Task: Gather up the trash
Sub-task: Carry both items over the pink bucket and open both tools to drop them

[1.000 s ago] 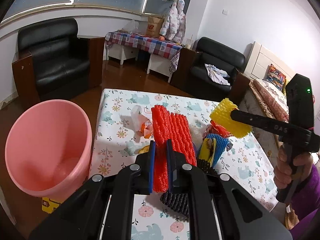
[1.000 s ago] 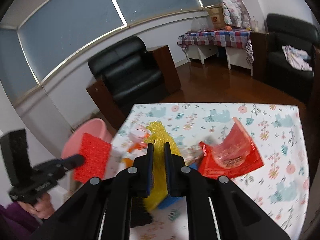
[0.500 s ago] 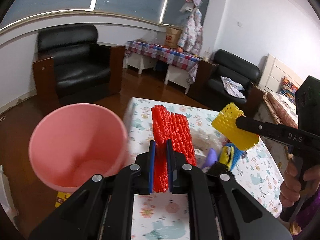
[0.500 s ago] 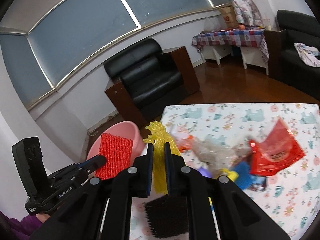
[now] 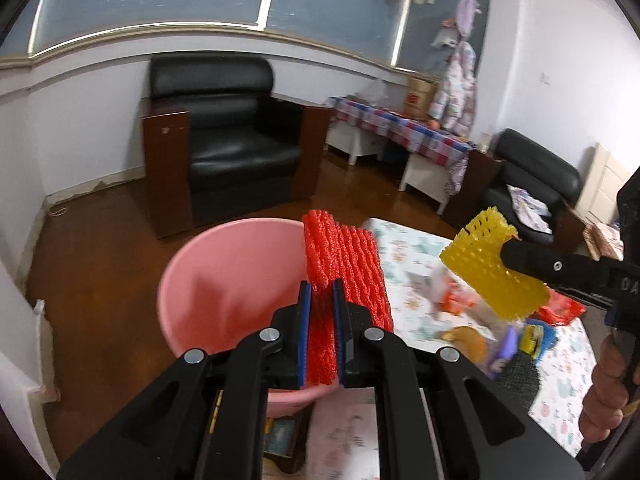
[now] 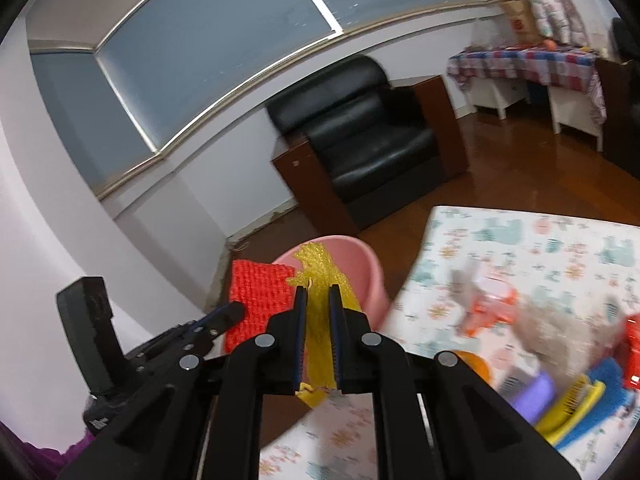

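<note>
The left claw (image 5: 320, 300) is black with blue pads, and the foam net (image 5: 340, 264) in it is bright red with a ribbed mesh texture. The right claw (image 6: 318, 304) is black with blue pads too; its foam net (image 6: 318, 272) is yellow, with open mesh. The bucket (image 5: 224, 280) is plain pink. The table (image 6: 520, 240) wears a white cloth printed with teal animals and small orange-pink flowers. The armchair (image 5: 236, 152) is black with brown wooden sides, on a brown floor (image 5: 100, 248). A far table cloth (image 5: 400, 128) is checked red, blue and white
</note>
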The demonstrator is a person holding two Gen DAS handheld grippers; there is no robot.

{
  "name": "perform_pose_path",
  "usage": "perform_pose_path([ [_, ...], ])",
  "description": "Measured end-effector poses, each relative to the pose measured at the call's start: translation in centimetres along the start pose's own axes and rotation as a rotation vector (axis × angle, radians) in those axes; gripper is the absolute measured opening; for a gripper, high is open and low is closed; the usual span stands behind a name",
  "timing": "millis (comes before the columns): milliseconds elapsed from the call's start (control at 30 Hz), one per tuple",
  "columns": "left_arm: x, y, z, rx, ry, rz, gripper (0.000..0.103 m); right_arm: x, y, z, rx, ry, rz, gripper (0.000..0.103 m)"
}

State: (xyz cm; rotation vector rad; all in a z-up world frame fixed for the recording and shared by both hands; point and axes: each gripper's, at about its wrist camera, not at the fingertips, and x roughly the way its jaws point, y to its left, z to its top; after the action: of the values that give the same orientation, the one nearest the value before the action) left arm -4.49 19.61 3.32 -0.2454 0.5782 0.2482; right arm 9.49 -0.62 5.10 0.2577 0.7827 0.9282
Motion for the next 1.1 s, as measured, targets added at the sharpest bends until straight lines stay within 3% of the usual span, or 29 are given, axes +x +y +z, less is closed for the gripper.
perform_pose_path([
  [267, 1.8, 1.6, -0.4, 0.001, 0.017, 0.103, 0.010, 5.7, 0.4, 0.5, 0.041, 0.073, 0.072, 0.011],
  [667, 4.0, 2.8, -1.3, -0.017, 0.066, 0.136, 0.011, 11.7, -1.3, -0.4, 0.129, 0.161, 0.094, 0.012],
  [767, 4.4, 3.3, -1.3, -0.035, 0.082, 0.138, 0.017, 12.3, -1.4, -0.4, 0.130, 0.157, 0.076, 0.024],
  [833, 4.6, 3.6, -1.3, -0.050, 0.090, 0.130, 0.026, 12.6, -1.5, -0.4, 0.133, 0.152, 0.064, 0.039],
  [1100, 4.1, 3.7, -1.1, -0.070, 0.080, 0.105, 0.029, 12.0, -1.8, -0.3, 0.105, 0.141, 0.053, 0.045],
])
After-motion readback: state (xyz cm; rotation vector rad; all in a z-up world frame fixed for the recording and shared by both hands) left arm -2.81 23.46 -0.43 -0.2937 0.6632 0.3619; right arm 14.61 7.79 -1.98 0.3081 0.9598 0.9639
